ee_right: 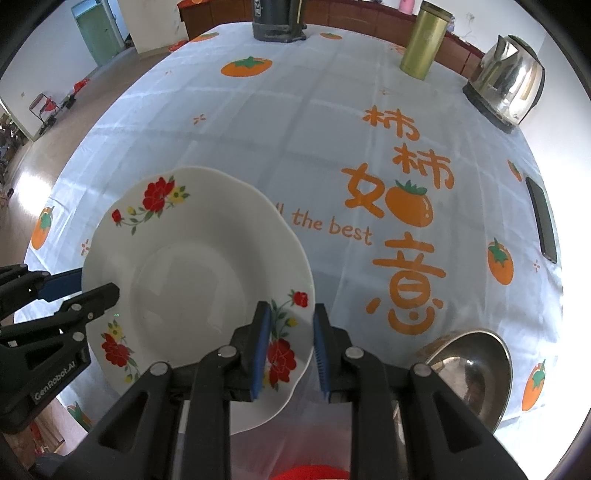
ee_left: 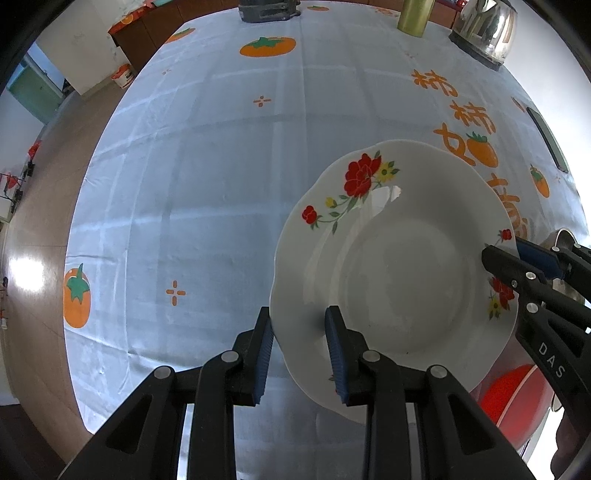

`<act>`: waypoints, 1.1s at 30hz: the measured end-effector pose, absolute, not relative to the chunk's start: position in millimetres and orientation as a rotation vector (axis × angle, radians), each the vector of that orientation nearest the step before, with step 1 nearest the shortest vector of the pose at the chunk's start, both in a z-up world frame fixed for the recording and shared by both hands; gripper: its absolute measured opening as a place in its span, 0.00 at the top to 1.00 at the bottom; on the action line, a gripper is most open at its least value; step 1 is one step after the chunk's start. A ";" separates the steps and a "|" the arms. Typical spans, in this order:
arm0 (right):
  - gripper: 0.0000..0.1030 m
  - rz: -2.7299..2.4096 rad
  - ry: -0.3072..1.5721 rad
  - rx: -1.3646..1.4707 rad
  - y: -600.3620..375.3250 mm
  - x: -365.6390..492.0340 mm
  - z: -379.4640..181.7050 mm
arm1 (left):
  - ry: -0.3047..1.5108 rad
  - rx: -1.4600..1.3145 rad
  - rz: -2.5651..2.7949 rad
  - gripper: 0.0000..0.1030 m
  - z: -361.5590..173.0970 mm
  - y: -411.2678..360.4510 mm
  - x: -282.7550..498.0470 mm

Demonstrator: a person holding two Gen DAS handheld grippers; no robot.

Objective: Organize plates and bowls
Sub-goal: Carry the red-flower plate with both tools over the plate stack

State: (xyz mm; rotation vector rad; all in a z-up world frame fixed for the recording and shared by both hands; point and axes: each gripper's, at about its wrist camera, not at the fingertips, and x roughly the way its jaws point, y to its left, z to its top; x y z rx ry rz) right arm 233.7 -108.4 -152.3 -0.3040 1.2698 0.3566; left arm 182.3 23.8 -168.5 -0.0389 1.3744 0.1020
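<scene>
Above a persimmon-print tablecloth (ee_right: pixel 258 122), the left gripper (ee_left: pixel 299 350) and right gripper (ee_right: pixel 291 347) each clamp opposite rims of a flowered plate (ee_right: pixel 192 280); a steel bowl (ee_right: pixel 476 373) sits near right.

Table under persimmon-print tablecloth (ee_right: pixel 295 155), bearing steel kettle (ee_right: pixel 506 88), gold canister (ee_right: pixel 423 46), phone (ee_right: pixel 541 218), steel bowl (ee_right: pixel 476 373)

I am in a home's dining room or kitchen: my surface (ee_right: pixel 258 122) is a round table under a pale cloth printed with orange persimmons and a good-luck greeting. A steel electric kettle (ee_right: pixel 506 83), a tall gold canister (ee_right: pixel 424 44), a flowered plate (ee_right: pixel 192 280) and a steel bowl (ee_right: pixel 476 373) sit on or over it. Around it I see brown wooden cabinets (ee_right: pixel 373 18), a polished floor (ee_left: pixel 40 206) and a green door (ee_right: pixel 98 31).
</scene>
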 end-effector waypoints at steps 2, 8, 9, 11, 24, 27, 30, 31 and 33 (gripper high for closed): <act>0.78 0.355 1.271 -0.304 -108.2 234.3 -154.6 | 1.376 -0.038 0.101 0.70 -170.9 23.3 183.5; 0.78 0.355 1.277 -0.310 -107.6 234.4 -160.7 | 1.380 -0.040 0.101 0.70 -173.7 24.2 185.4; 0.78 0.355 1.278 -0.311 -107.7 234.4 -160.9 | 1.380 -0.040 0.101 0.70 -174.0 24.3 185.7; 0.78 0.355 1.278 -0.312 -107.5 234.5 -161.0 | 1.380 -0.042 0.101 0.70 -175.0 24.3 186.4; 0.78 0.353 1.276 -0.311 -107.5 236.2 -162.6 | 1.378 -0.040 0.103 0.70 -175.5 24.0 187.2; 0.78 0.353 1.276 -0.311 -107.2 236.1 -162.8 | 1.376 -0.038 0.104 0.70 -175.8 23.8 187.3; 0.78 0.352 1.278 -0.312 -106.8 236.5 -163.1 | 1.377 -0.038 0.104 0.70 -175.7 23.9 188.1; 0.78 0.351 1.278 -0.313 -106.7 236.7 -163.2 | 1.376 -0.036 0.104 0.70 -175.6 24.0 188.4; 0.78 0.351 1.279 -0.312 -106.4 236.9 -163.2 | 1.376 -0.036 0.104 0.70 -175.9 24.1 188.7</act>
